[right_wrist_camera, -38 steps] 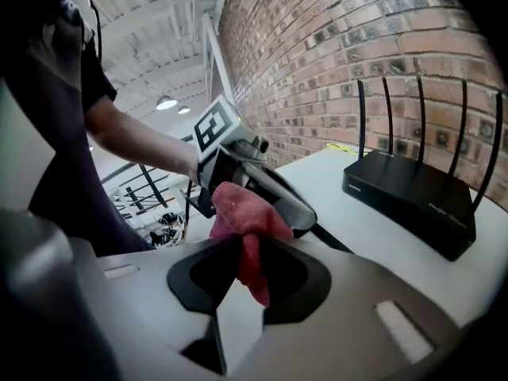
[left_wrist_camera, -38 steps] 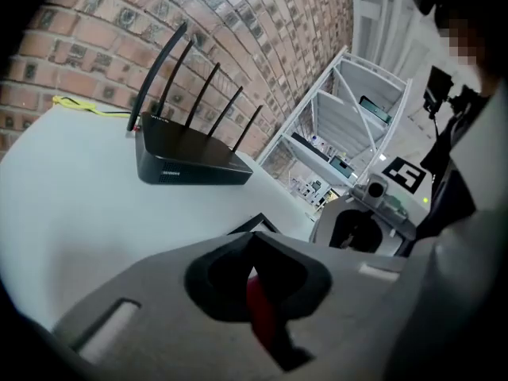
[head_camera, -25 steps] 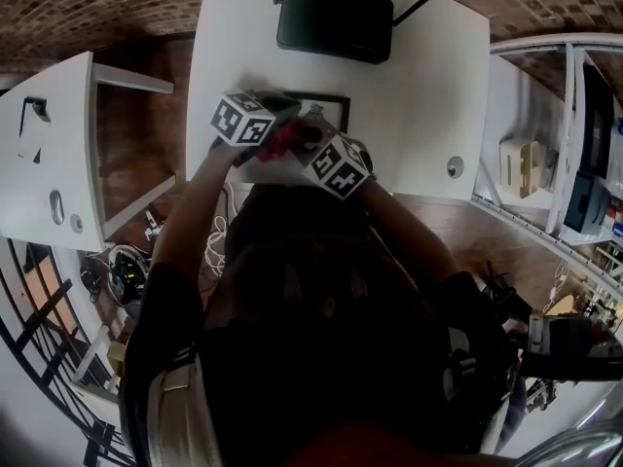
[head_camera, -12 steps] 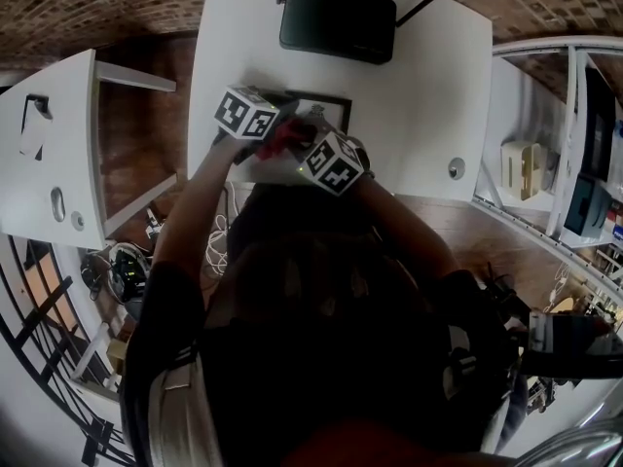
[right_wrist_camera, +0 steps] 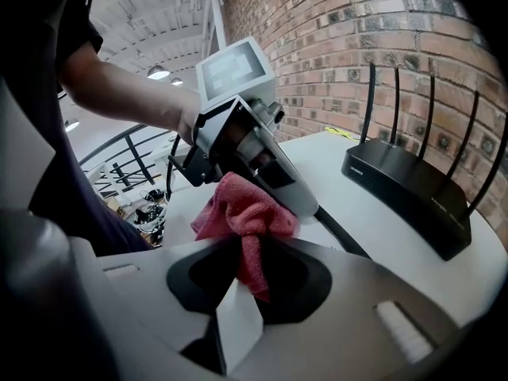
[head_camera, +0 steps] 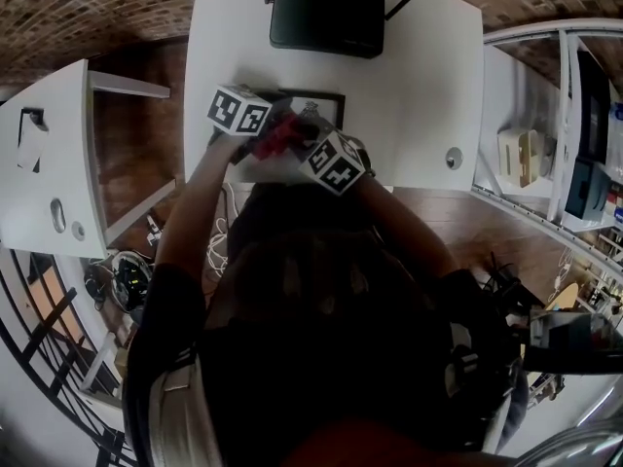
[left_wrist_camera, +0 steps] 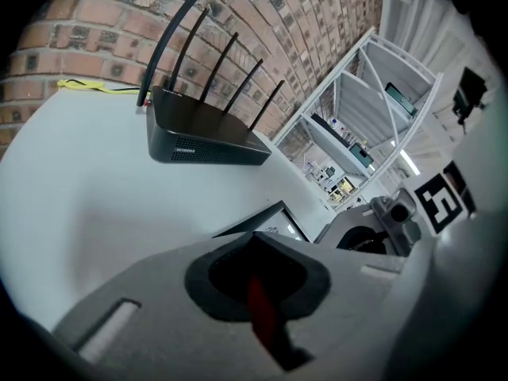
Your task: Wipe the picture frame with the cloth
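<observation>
Left gripper (left_wrist_camera: 255, 244) pressed together, pinching a thin strip of the red cloth (right_wrist_camera: 242, 213) between its pads; rest of the cloth bunched in a loose wad just under its nose. Right gripper (right_wrist_camera: 252, 248) set partway apart and closed on a flat white edge, apparently part of the picture frame (head_camera: 326, 108); a tail of the cloth hanging down into the same gap, right beside that white edge.

Both tips close together over the near part of the frame, with the left marker cube (head_camera: 238, 112) up and to the left and the right marker cube (head_camera: 336, 161) lower and to the right in the head view. Cloth between the two grippers, over the frame's near half. Bare forearm (right_wrist_camera: 119, 86) behind the Left gripper.

Frame black-edged, pale picture inside, on the white table (head_camera: 419, 95) toward the person's side; far corner clear of the grippers, near end hidden under them. Flat or lifted at that near end: impossible to tell.

Farther back on the table, well apart from the frame, a black router (head_camera: 326, 16) with several upright antennas, close to the brick wall (left_wrist_camera: 95, 38). Yellow cable (left_wrist_camera: 91, 86) along the table's far edge beside the router. Second white table (head_camera: 49, 154) off to the left, white shelving (head_camera: 555, 154) off to the right.
</observation>
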Motion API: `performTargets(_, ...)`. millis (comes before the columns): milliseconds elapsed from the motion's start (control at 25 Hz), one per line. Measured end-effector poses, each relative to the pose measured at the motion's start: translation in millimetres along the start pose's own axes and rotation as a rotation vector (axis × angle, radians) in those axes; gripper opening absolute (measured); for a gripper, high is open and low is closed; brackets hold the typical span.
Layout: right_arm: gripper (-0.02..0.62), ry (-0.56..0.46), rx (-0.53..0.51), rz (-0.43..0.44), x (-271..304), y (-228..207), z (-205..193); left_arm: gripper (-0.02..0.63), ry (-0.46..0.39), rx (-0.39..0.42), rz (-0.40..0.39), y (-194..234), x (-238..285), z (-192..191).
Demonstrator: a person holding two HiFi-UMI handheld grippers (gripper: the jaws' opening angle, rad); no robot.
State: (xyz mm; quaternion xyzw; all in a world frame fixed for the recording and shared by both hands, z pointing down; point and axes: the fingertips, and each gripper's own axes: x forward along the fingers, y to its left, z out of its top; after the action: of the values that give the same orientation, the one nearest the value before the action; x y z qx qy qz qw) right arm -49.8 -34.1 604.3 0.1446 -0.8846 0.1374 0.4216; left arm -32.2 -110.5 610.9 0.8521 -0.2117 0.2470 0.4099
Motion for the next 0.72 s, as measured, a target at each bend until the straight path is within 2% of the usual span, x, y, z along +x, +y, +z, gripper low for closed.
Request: performTargets(720,0.081,0.099,0.063,-0.1,-26,-16,-34,0.002,-0.006,0.018,0.011,-1,-4,-2)
